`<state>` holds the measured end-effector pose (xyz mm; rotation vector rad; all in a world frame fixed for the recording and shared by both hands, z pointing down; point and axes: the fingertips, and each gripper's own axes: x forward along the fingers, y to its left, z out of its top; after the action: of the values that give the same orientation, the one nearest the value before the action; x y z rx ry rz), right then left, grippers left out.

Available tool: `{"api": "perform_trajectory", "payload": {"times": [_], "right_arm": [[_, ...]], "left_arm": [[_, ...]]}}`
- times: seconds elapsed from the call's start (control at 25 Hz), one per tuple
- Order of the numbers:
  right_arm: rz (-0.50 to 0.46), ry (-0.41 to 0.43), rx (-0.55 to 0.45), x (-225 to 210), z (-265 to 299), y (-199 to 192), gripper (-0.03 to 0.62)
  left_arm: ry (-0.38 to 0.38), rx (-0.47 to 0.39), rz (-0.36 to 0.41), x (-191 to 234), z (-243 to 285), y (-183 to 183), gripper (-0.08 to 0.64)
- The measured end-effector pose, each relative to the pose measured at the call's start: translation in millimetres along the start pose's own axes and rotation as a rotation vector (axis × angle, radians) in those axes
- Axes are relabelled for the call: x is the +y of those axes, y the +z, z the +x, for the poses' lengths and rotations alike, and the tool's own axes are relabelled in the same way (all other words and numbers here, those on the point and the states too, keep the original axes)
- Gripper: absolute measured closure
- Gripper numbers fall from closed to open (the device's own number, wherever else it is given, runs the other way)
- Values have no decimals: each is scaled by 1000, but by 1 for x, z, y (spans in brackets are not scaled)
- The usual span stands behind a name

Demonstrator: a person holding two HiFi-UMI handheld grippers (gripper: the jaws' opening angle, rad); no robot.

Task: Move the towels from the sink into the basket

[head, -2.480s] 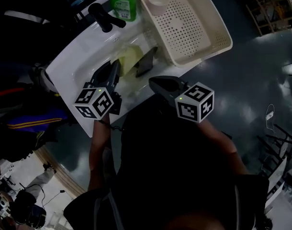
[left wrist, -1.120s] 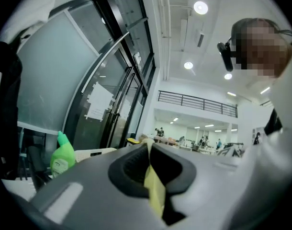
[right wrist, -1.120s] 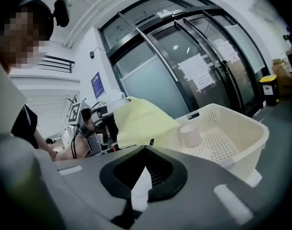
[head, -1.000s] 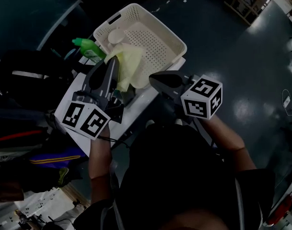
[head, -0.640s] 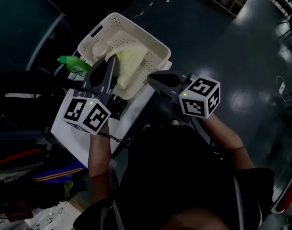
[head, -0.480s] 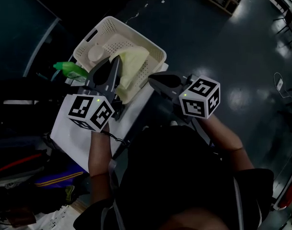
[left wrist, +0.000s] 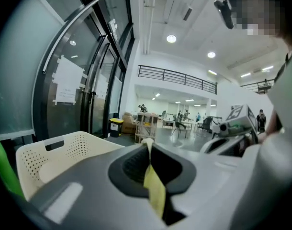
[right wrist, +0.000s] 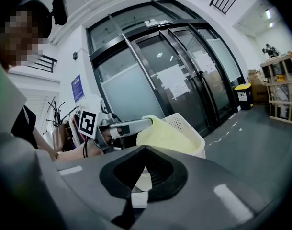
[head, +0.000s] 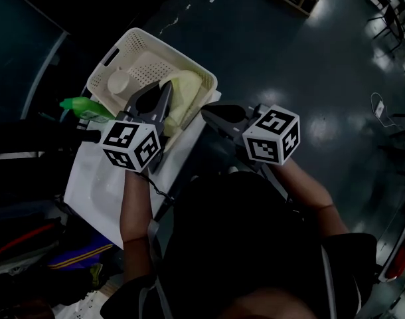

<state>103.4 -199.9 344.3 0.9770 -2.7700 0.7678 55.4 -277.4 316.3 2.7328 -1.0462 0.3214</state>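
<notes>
- Head view: from above, steeply down over left gripper [head: 164, 87] and right gripper [head: 206, 113].
- Left gripper view: close along its jaws, basket [left wrist: 40, 157] ahead-left.
- Right gripper view: likewise close; shares basket, towel [right wrist: 162, 133] and left gripper with head view.

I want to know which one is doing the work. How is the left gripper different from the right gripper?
The left gripper pinches the yellow towel; the right gripper holds nothing. The left gripper is over the basket; the right gripper is beside the basket, off its edge. Both have their jaws shut.
</notes>
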Motion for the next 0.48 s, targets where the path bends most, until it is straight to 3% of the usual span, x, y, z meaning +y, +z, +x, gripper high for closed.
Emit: {"api": "perform_trajectory", "payload": {"times": [0.2,0.36,0.48], "right_arm": [[-3,-8,6,-5,2,1,592],[-3,-10,15,-7,3,1,592],[-7,-6,18,-5,5,2,592]], "left_arm": [[-12,56,43,0,7,-14,548],[-34,82,84,-5,9,-19,427],[-25,77,83,-6,5,-17,414]]}}
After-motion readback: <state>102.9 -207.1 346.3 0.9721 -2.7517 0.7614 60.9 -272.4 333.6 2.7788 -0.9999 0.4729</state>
